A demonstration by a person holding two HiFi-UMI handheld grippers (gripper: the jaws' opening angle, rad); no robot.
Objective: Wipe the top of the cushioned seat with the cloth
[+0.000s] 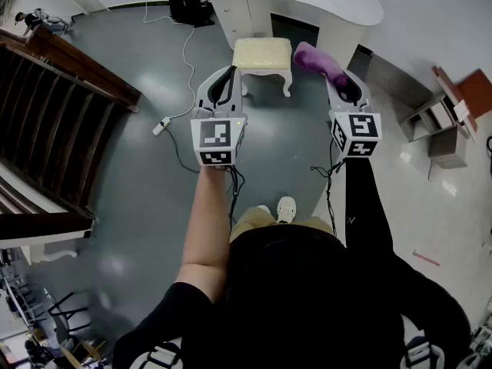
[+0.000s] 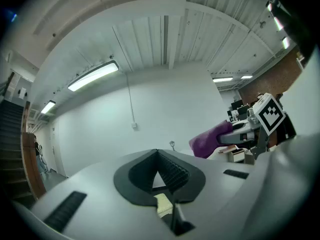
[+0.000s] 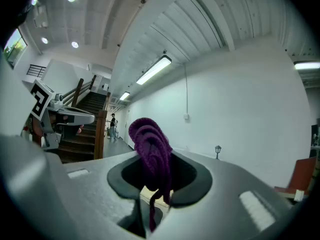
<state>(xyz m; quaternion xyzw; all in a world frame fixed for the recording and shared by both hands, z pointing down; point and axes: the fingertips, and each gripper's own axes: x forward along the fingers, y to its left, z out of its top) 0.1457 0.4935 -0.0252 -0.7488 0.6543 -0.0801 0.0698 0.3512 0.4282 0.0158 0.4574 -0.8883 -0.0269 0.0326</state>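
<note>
Your left tongs [image 1: 225,83] and right tongs [image 1: 344,89] both reach forward over the grey floor [image 1: 146,206] in the head view. The purple cloth [image 1: 317,60] sticks out of the right tongs, its long axis slanting up-left toward the cushioned seat [image 1: 263,54]. That seat stands crosswise just ahead of the left tongs' tips.

In the left gripper view, your left tongs [image 2: 158,154] are clenched on nothing, and a sliver of cream seat [image 2: 162,202] shows below them. The cloth [image 2: 212,139] points left from your other tongs.

In the right gripper view, your right tongs [image 3: 155,169] grasp the cloth [image 3: 150,144]. Its bunched end rises above the tips and a strand dangles below.
</note>
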